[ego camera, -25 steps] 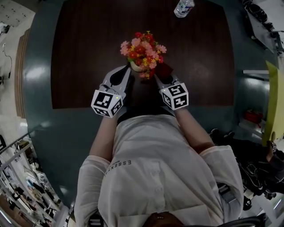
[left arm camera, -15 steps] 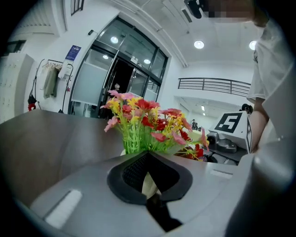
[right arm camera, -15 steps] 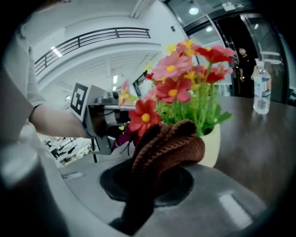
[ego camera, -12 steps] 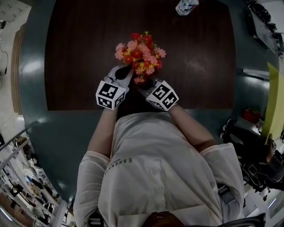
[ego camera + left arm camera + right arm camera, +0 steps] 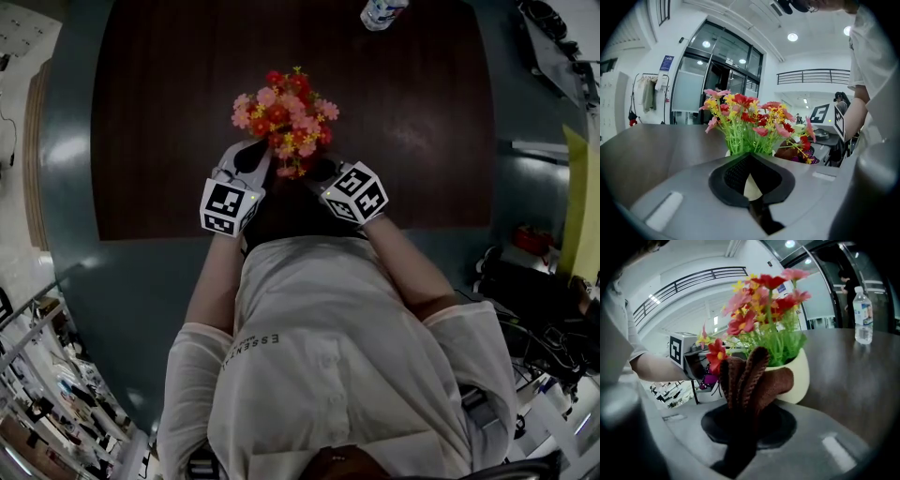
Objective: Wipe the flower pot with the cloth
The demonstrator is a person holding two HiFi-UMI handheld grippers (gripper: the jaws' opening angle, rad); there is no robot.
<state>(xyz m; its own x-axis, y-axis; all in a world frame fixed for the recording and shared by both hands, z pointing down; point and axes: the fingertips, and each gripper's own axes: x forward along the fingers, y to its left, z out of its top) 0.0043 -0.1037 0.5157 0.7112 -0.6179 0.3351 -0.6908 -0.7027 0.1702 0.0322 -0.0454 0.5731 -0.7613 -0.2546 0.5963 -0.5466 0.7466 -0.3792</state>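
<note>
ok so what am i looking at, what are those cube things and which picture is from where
No robot: a person holds a two-jaw gripper in each hand; the marker cubes are part of those. One picture comes from a camera on the person's head; the other two from cameras riding on the grippers. On the dark table stand a cream flower pot with flowers and a water bottle. The right gripper is shut on a brown cloth, close to the pot. The left gripper is shut and empty, beside the pot.
</note>
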